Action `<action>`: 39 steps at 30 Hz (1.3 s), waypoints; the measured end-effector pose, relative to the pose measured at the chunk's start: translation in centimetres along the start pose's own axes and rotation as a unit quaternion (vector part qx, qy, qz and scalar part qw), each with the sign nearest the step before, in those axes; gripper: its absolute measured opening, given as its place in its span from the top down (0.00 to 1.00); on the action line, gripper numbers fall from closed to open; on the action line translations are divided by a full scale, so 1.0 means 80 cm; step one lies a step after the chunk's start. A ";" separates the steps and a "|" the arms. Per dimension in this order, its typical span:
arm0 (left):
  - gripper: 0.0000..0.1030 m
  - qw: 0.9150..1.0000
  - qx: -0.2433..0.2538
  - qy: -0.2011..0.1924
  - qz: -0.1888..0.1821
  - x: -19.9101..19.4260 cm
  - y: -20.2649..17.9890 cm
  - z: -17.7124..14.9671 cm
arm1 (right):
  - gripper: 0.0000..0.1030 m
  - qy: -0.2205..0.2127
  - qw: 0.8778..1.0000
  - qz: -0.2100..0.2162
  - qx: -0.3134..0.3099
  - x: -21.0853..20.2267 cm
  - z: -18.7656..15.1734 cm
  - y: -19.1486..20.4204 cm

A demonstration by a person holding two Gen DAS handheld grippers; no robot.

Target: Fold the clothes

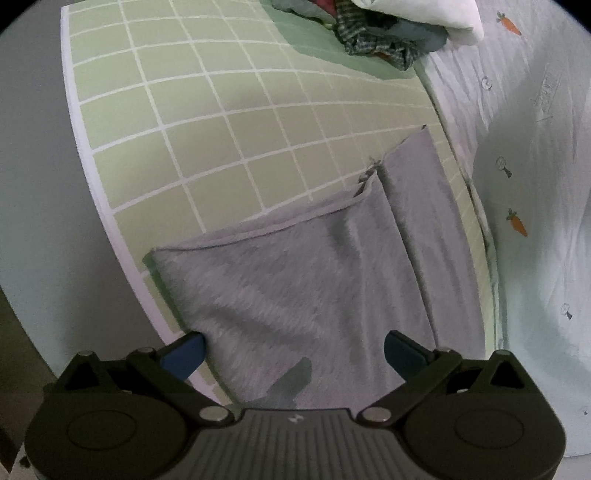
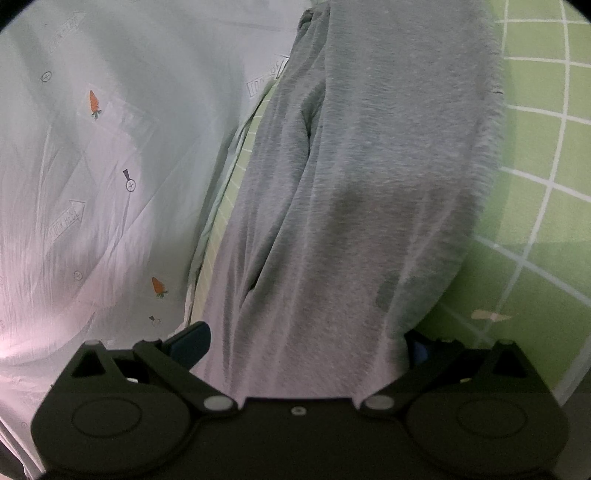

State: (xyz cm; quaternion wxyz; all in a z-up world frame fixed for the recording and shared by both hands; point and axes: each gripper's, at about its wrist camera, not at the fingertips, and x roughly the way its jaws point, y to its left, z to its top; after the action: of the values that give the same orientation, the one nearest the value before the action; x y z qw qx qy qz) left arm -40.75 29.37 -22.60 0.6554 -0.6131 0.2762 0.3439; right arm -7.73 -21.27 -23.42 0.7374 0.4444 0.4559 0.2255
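Observation:
A grey garment (image 1: 295, 280) lies flat on the green checked sheet (image 1: 207, 122), with a narrower folded part along its right side. My left gripper (image 1: 293, 354) hovers over its near edge, open, blue pads wide apart and nothing between them. In the right wrist view the same grey garment (image 2: 354, 206) fills the middle and runs up and away. My right gripper (image 2: 306, 345) is open above its near end; the cloth covers most of the right fingertip (image 2: 419, 349).
A heap of unfolded clothes (image 1: 373, 33) sits at the far end of the green sheet. A white duvet with carrot prints (image 1: 535, 192) (image 2: 96, 166) lies alongside the garment. The bed's white edge (image 1: 92, 173) drops off on the left.

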 end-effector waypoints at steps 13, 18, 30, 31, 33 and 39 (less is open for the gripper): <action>0.68 0.999 -0.013 -0.037 0.017 0.009 -0.007 0.001 | 0.00 0.016 1.000 0.014 0.021 0.004 0.019 -0.007; 0.95 0.997 -0.046 -0.048 0.036 0.011 0.004 0.003 | 0.00 -0.006 0.999 0.010 0.035 -0.002 0.045 -0.016; 0.98 0.988 -0.102 -0.091 0.070 0.005 -0.009 -0.013 | 0.46 -0.152 0.980 -0.124 0.035 -0.041 0.199 -0.043; 0.98 0.987 -0.107 -0.094 0.074 0.003 -0.012 -0.014 | 0.56 -0.137 0.981 -0.137 0.027 -0.036 0.207 -0.041; 0.99 0.987 -0.100 -0.100 0.081 0.000 -0.021 -0.016 | 0.95 -0.105 0.981 -0.160 0.011 -0.025 0.218 -0.039; 0.99 0.983 -0.067 -0.138 0.098 -0.044 -0.070 -0.012 | 0.98 -0.131 0.983 -0.130 0.003 -0.052 0.225 -0.010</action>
State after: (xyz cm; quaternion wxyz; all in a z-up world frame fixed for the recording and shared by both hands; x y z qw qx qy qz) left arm -38.41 27.92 -16.46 0.6078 -0.5720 0.2184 0.5056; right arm 5.92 -32.81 -18.75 0.8123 0.4093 0.4102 0.0665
